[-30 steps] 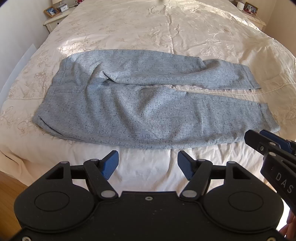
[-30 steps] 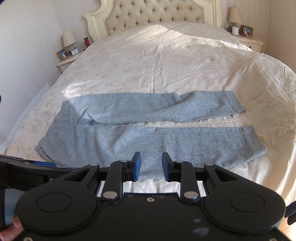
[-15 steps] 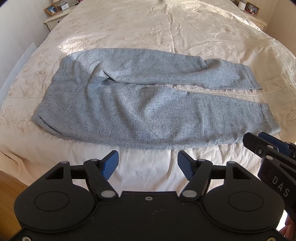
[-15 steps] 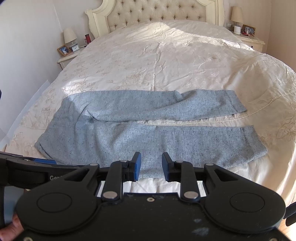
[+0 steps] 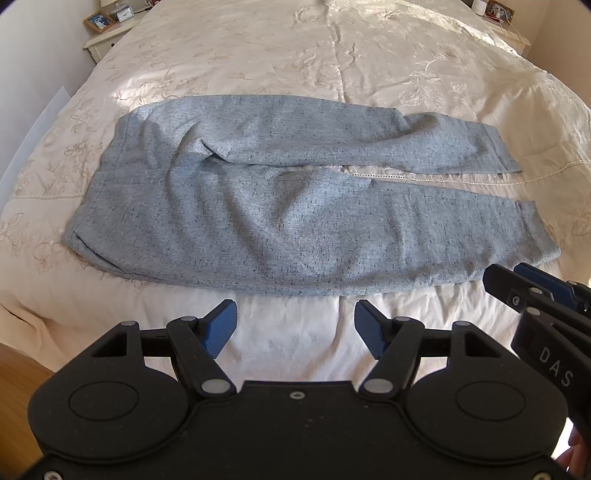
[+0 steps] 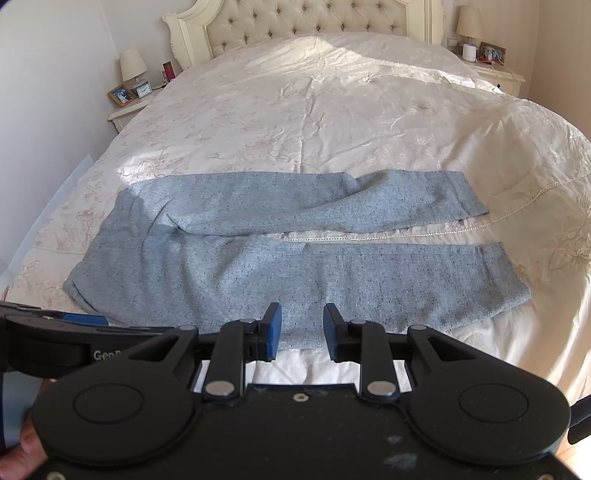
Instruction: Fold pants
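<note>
Grey-blue speckled pants (image 5: 288,221) lie flat across the foot of the bed, waistband at the left, both legs running right; they also show in the right wrist view (image 6: 280,258). The far leg has a crease near its cuff. My left gripper (image 5: 295,325) is open and empty, hovering over the bedspread just in front of the pants' near edge. My right gripper (image 6: 301,328) is open with a narrower gap, empty, over the near leg's front edge. It also shows in the left wrist view (image 5: 532,288) at the right.
The bed has a cream embroidered bedspread (image 6: 332,110) and a tufted headboard (image 6: 303,22). Nightstands with lamps and photo frames stand at the left (image 6: 129,96) and right (image 6: 491,62). Wooden floor (image 5: 18,376) shows at the bed's near left edge.
Both grippers have tilted slightly, so the pants sit a little lower in both views. The pants have not moved. Both jaws keep the same opening.
</note>
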A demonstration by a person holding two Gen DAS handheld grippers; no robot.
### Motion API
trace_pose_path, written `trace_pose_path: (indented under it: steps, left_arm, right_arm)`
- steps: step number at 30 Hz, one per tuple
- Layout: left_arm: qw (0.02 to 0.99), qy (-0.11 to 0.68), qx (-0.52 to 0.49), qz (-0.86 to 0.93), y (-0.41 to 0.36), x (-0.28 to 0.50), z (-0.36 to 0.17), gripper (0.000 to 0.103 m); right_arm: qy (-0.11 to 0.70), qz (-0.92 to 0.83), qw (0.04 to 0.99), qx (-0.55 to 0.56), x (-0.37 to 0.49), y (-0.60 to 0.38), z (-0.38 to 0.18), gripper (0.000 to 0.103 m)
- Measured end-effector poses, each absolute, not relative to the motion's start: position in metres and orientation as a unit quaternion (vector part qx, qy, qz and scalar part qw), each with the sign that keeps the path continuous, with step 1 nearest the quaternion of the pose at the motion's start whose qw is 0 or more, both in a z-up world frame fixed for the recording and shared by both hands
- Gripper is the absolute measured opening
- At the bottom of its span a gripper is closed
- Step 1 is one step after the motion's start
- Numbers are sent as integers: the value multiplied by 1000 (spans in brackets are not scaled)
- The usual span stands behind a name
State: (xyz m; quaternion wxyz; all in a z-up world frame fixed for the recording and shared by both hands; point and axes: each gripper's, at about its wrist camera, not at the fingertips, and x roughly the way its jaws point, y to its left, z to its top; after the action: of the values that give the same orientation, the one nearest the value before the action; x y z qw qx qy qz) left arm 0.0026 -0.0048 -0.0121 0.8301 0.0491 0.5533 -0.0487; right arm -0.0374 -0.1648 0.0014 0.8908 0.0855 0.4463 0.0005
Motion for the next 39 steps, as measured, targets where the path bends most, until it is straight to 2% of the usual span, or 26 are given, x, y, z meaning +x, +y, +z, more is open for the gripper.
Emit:
trace_pose_path:
  steps: [14, 20, 27, 33, 39]
  left_arm:
    - [838, 543, 45, -33, 15, 12, -23, 71]
    - [825, 563, 33, -45, 32, 32, -48, 71]
    - [818, 563, 97, -69, 39, 62, -88, 70]
    - [804, 578, 109, -89, 55, 93, -125, 67]
    - [798, 586, 119, -74, 78, 128, -162, 67]
  right_arm:
    - [480, -17, 873, 85, -24, -157, -19, 28]
    - [537, -32, 842, 32, -9, -137, -58, 29]
    - [567, -48, 822, -6, 10, -129, -103, 29]
    - [571, -34, 819, 42, 46, -120, -121, 29]
    - [538, -24, 834, 119, 86, -101, -132, 28]
